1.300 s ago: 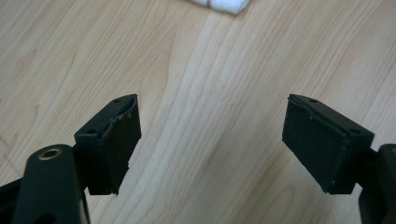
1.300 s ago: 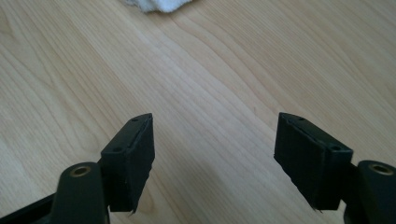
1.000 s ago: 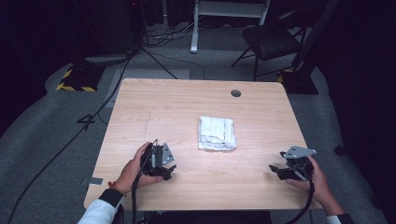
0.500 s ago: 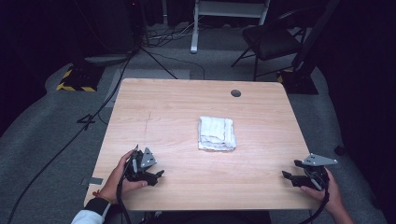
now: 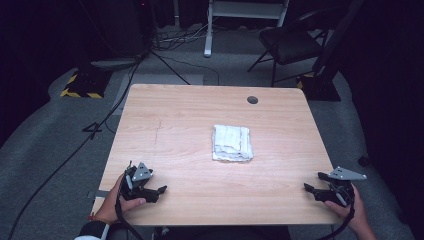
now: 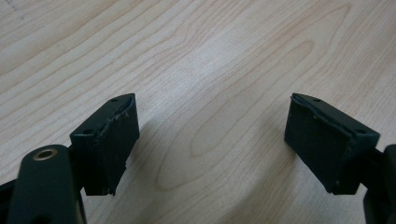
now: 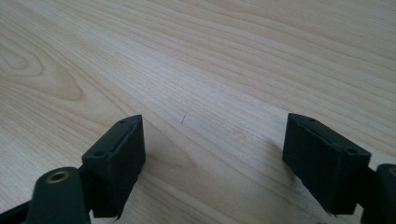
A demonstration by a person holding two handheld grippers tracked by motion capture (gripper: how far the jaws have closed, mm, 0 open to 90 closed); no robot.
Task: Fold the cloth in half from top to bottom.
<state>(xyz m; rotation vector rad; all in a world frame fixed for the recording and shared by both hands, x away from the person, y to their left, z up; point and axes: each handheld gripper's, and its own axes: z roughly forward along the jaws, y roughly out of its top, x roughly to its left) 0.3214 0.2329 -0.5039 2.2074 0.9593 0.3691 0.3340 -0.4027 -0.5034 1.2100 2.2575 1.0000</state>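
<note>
A: Where is the folded white cloth [image 5: 232,143]?
B: Mid-table on the light wooden table [image 5: 190,120], well apart from both grippers

A: And the jaws?
B: The left gripper [image 5: 161,190] gapes empty; the right gripper [image 5: 309,188] has just been opening, nothing between

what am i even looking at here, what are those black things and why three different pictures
A person sits at a wooden table and holds a hand tool in each hand. Each tool is a gripper with two black jaws that open and shut like tongs.

The high view looks down from above the person's side. There the left gripper sits near the table's front left corner and the right gripper near the front right edge.

The other two pictures come from small cameras riding on the grippers, looking out between their own jaws. In the left gripper view the left gripper's pads stand wide apart over bare wood; so do the right gripper's pads, which have just been opening.

A folded white cloth lies mid-table. Neither gripper touches it or holds anything.
</note>
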